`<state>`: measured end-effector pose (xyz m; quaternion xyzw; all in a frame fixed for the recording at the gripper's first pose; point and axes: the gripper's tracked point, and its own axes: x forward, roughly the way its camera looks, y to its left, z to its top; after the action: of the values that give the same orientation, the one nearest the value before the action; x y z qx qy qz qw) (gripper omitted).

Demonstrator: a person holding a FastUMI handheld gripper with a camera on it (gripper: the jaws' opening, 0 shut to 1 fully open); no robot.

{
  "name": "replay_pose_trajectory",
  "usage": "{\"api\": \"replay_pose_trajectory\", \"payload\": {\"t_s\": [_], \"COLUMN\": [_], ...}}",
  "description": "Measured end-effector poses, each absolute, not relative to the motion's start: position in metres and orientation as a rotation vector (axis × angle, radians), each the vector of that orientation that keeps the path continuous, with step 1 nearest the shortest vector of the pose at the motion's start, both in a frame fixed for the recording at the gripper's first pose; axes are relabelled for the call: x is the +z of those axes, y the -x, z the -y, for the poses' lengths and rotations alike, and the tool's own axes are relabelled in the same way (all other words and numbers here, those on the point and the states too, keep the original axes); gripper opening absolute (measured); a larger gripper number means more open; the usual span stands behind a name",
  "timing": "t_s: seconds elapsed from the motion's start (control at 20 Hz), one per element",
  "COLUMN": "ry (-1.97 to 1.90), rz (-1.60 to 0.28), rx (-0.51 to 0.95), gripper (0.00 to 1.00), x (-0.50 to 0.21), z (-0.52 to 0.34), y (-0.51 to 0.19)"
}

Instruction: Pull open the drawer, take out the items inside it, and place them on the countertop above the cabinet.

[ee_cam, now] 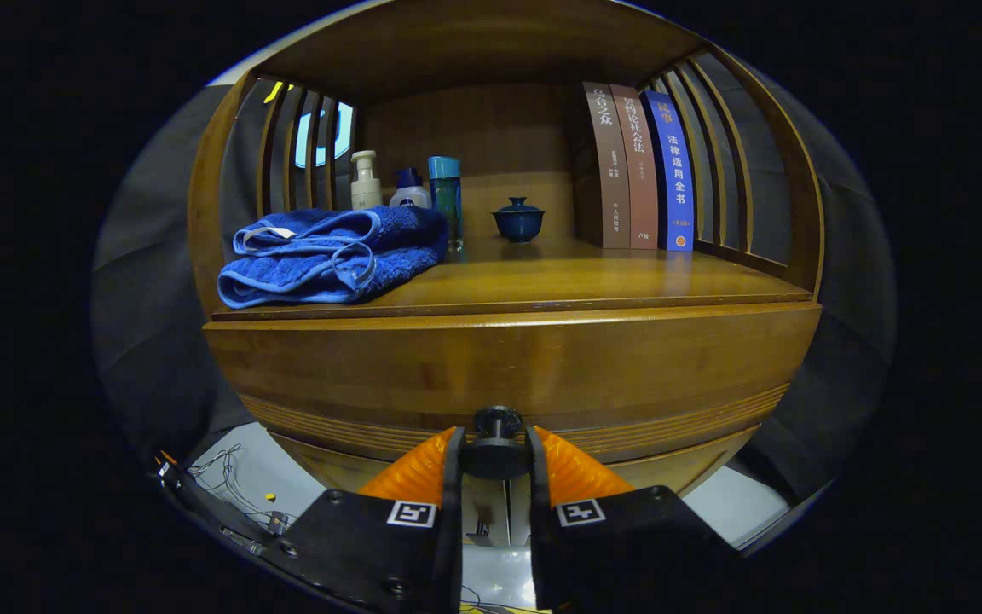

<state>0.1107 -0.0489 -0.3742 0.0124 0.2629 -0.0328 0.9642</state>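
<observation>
The gripper [496, 452] is clamped on the drawer knob [496, 449] at 6 o'clock below the countertop [593, 281]. The drawer [508, 367] is judged unopened; extraction and placement of items remain.

The knob [497, 443] sits between the fingers of the gripper [496, 465], which cover its two sides, so whether the pads actually press it cannot be told. The drawer [508, 375] front is closed and hides whatever lies inside. At ten o'clock, the towel [333, 254] covers the lower parts of three bottles [410, 188] behind it. At seven o'clock, thin wires [222, 477] run off out of sight.
</observation>
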Motion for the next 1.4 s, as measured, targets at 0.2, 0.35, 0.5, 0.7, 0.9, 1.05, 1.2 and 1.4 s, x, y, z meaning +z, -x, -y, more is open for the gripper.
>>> {"api": "replay_pose_trajectory", "payload": {"t_s": [0.2,0.35,0.5,0.7,0.9,1.05,1.2,1.4], "ry": [-0.026,-0.015,-0.026,-0.016,-0.024,-0.021,-0.014,-0.022], "rz": [-0.546,-0.549,-0.555,-0.567,-0.582,-0.594,-0.604,-0.62], "rx": [-0.057,-0.059,-0.061,-0.061,-0.059,-0.053,-0.053,-0.057], "gripper": [0.36,0.36,0.36,0.36,0.36,0.36,0.36,0.36], "x": [-0.374,-0.373,-0.37,-0.364,-0.359,-0.354,-0.351,-0.349], "z": [0.049,0.049,0.047,0.045,0.042,0.04,0.04,0.038], "y": [-0.109,-0.1,-0.083,-0.055,-0.027,-0.007,0.01,0.03]}}
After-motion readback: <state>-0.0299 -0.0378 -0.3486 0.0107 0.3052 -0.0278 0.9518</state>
